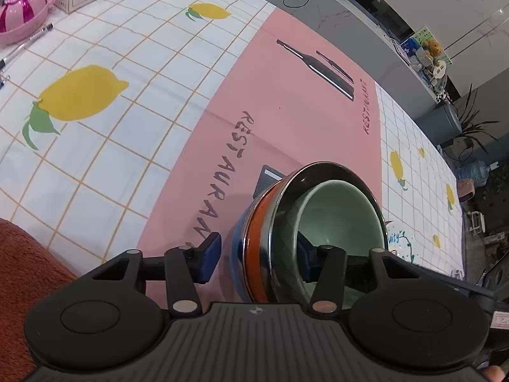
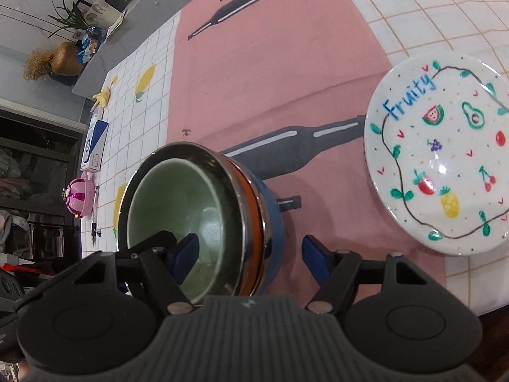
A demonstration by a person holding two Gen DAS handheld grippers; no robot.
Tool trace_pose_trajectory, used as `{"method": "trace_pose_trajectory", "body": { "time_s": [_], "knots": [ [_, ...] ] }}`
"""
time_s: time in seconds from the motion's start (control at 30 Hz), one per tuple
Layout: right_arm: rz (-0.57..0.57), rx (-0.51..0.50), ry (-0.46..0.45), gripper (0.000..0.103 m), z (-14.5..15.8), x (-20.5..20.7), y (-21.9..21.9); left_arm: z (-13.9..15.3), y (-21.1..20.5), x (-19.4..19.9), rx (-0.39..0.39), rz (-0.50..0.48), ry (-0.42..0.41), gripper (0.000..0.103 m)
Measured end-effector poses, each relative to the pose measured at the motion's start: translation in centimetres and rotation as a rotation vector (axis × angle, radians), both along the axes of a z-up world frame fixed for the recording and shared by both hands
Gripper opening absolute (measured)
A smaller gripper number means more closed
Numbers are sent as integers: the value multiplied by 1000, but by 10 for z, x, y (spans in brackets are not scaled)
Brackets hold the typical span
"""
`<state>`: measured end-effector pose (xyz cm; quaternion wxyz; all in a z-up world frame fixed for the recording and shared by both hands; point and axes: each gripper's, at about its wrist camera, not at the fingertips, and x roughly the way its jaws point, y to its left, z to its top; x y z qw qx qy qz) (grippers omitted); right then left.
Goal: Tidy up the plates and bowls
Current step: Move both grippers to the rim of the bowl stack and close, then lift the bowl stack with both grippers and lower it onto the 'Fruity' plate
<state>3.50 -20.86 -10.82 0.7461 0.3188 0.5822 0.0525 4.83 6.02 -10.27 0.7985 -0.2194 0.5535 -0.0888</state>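
Presently the nested bowl stack (image 1: 286, 222) is straddled, ungripped, by half-open left tongs (image 1: 257, 256) and right tongs (image 2: 251, 258); uneven closure could tip it toward the plate (image 2: 439, 159) at three o'clock.

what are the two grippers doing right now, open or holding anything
Left gripper: open, jaws straddling the wall of the bowl stack, pads not pressing.
Right gripper: open, straddling the stack's opposite wall, nothing gripped.
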Motion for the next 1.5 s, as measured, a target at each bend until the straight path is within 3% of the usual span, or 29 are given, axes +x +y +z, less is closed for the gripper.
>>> {"method": "trace_pose_trajectory", "body": {
  "time_s": [0.3, 0.97, 1.5],
  "knots": [
    [-25, 73, 19, 48, -10, -1, -9, 2, -8, 0, 13, -19, -13, 45],
    [-30, 56, -7, 45, -5, -11, -9, 11, -13, -10, 30, -24, -22, 44],
    [-96, 43, -74, 45, 41, -39, -71, 50, -80, -16, -1, -138, -98, 44]
  ]
}}
